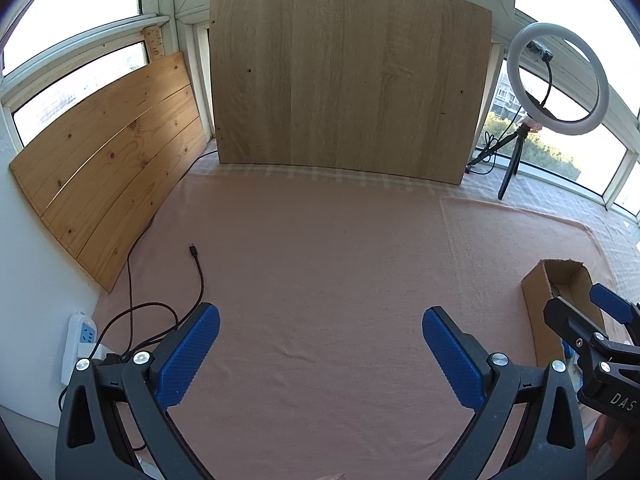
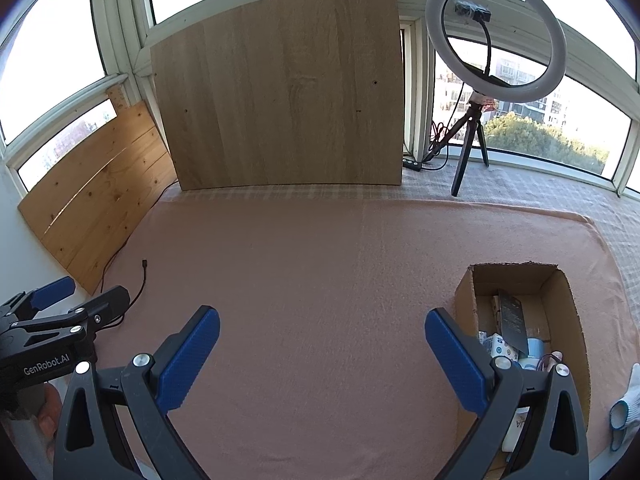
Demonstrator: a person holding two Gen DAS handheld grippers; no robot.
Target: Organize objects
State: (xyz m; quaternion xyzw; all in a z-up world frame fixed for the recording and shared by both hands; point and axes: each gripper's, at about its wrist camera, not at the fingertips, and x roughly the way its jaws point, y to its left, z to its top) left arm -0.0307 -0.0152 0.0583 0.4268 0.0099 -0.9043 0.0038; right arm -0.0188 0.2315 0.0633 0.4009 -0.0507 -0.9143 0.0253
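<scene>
Far left: white power strip (image 1: 82, 340) at the worktop edge, dark cable (image 1: 198, 276) trailing from that corner onto the pink cloth (image 1: 320, 260), its plug end lying loose. Pine plank panel (image 1: 112, 160) leans against the left wall.

Left gripper (image 1: 320, 356): blue pads spread wide, nothing between them, held low over bare cloth. No object lies before it.

Centre: large wooden board (image 1: 344, 80) stands upright against the window at the back. Cloth in front of it is bare from the cable across to the box.

Right gripper (image 2: 322, 358): pads likewise wide apart, empty, held just left of the cardboard box (image 2: 568, 300); its right finger overlaps the box's near left wall in the right wrist view.

Box is open-topped and sits at the right of the cloth. Inside: a dark flat packet (image 2: 514, 320) propped at a slant, small white printed cartons (image 2: 500, 346), something pale and rounded beside them; lower contents hidden behind the gripper finger.

Far right: ring light (image 2: 496, 36) on a small tripod near the back window; a white glove (image 2: 628, 400) at the edge of the frame.

Judgement: the items are gathered in the box and none remain loose on the cloth, so either the tidying is about finished or unpacking has not begun; cannot tell which. Only the cable could snag the left side; the box wall crowds the right gripper.
</scene>
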